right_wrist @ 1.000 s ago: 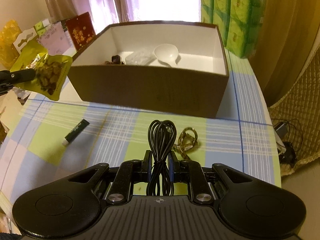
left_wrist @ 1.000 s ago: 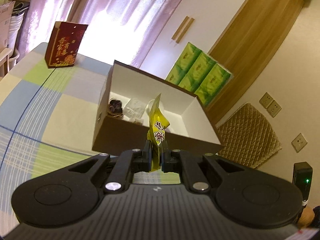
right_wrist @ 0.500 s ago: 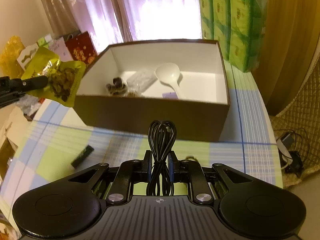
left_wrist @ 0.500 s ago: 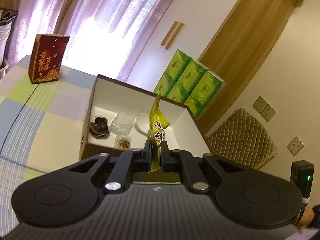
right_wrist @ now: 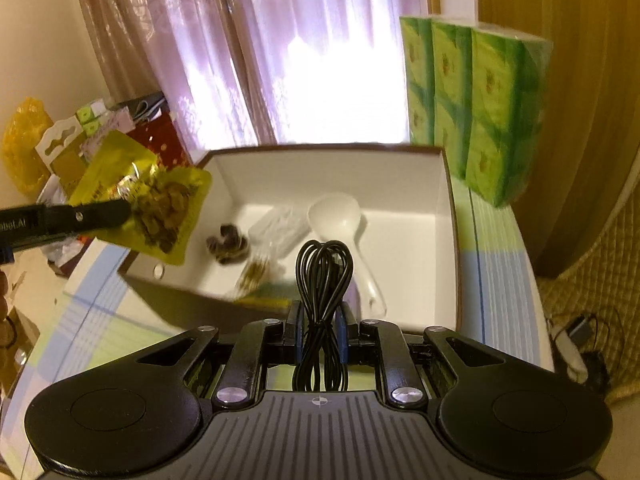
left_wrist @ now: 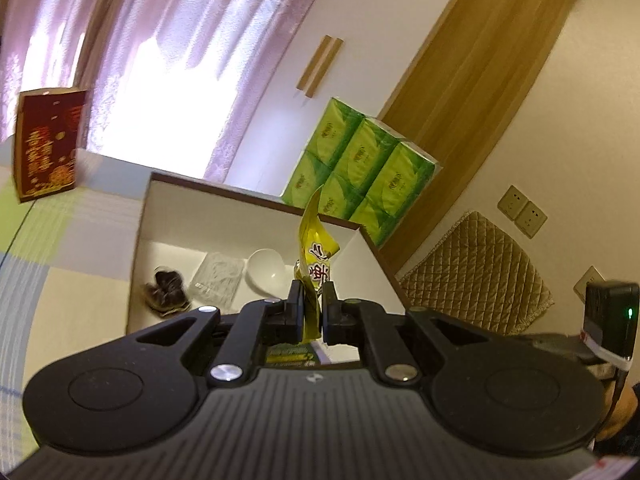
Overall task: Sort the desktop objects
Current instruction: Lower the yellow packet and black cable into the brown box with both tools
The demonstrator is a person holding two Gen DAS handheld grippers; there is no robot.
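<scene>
Sorting looks partway done from where I'm standing. The white-lined box (right_wrist: 440, 200) on the desk (right_wrist: 500, 248) is already holding a white plastic scoop (right_wrist: 340, 220), a clear packet (left_wrist: 218, 276), a dark lumpy thing (right_wrist: 228, 244) I can't identify, and something yellowish near the front wall that's too blurred to call.

Two more items are on their way in, I'd guess. The left tongs (left_wrist: 312, 308) are pinching a yellow snack pouch (left_wrist: 316, 256) by its lower edge, so it's sticking up edge-on between the fingers. From the right camera the same pouch (right_wrist: 160, 204) is hanging over the box's left rim, not touching anything inside. It's a crinkly foil bag with a window showing brownish pieces, and it's flopping a bit, so it probably won't land neatly.

The right tongs (right_wrist: 320, 336) are clamping a coiled black cable (right_wrist: 324, 280) around the middle of the bundle, loops standing upright, hovering at the box's near wall. The coil is looking tidy, though I can't see any tie on it.

What's left, as far as I can tell: dropping both of these in. Whether other loose stuff is waiting on the desk isn't visible here. The green tissue packs (right_wrist: 476, 108) and red carton (left_wrist: 46, 144) are just sitting beside the box.
</scene>
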